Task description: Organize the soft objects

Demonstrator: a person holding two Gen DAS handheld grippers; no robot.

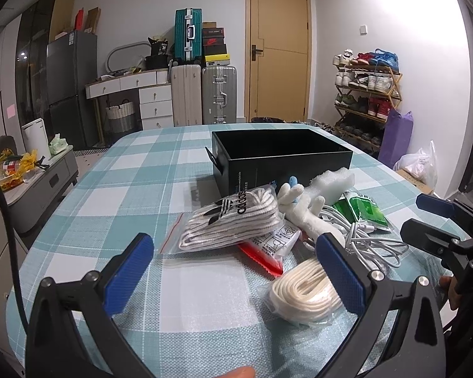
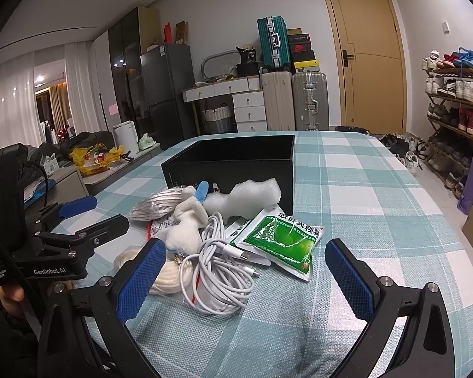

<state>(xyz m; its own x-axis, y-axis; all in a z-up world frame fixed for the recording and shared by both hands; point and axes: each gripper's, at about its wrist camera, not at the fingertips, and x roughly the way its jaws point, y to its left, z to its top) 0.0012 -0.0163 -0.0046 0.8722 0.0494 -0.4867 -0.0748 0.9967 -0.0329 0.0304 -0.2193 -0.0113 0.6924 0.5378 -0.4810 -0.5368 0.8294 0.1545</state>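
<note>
A pile of soft things lies on the checked tablecloth (image 1: 116,195) in front of an open black box (image 1: 280,154), which also shows in the right wrist view (image 2: 236,163). The pile holds a bagged striped rope (image 1: 233,223), a white plush toy (image 1: 302,211), white foam (image 1: 331,182), a green packet (image 2: 280,242), a white cable (image 2: 220,271) and a cream rope coil (image 1: 306,293). My left gripper (image 1: 236,267) is open and empty above the near side of the pile. My right gripper (image 2: 246,271) is open and empty over the cable and packet.
The table's edge curves away at left and right. Beyond it stand a fridge (image 1: 69,85), suitcases (image 1: 205,94), a drawer unit, a closed door (image 1: 277,50) and a shoe rack (image 1: 365,94). A low cabinet (image 1: 44,176) with clutter is at the left.
</note>
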